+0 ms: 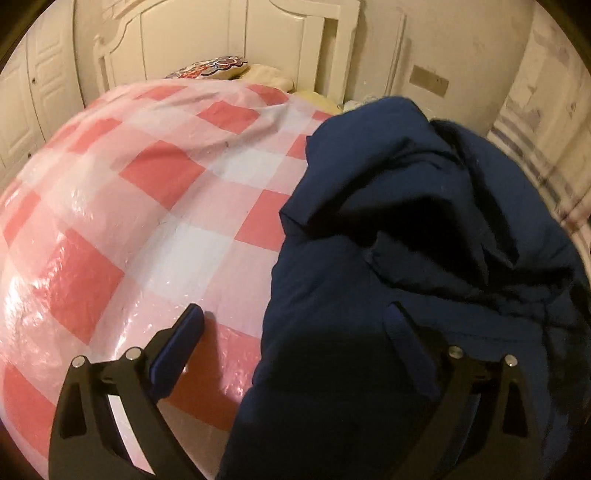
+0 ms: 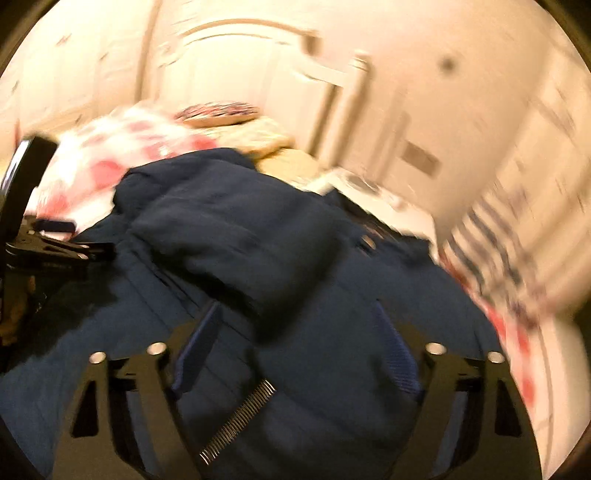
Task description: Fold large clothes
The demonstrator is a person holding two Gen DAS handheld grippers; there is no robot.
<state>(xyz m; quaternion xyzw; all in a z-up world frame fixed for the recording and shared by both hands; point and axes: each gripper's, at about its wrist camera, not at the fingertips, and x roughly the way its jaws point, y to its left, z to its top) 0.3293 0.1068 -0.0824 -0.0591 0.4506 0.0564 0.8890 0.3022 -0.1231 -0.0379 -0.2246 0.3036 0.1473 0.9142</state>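
A large navy padded jacket (image 1: 406, 258) lies bunched on a bed covered with a pink-and-white checked sheet (image 1: 147, 184). My left gripper (image 1: 295, 314) is open just above the jacket's near left edge, one finger over the sheet, one over the jacket. In the blurred right wrist view the jacket (image 2: 240, 240) fills the middle, with a folded part lying on top. My right gripper (image 2: 295, 314) is open above the jacket and holds nothing. The left gripper (image 2: 55, 240) shows at the left edge of that view.
A patterned cushion (image 1: 210, 68) and cream pillows (image 1: 269, 75) lie at the bed's head against a white headboard (image 1: 221, 29). White wardrobe doors (image 1: 29, 92) stand at the left. A striped cloth (image 1: 535, 166) hangs at the right.
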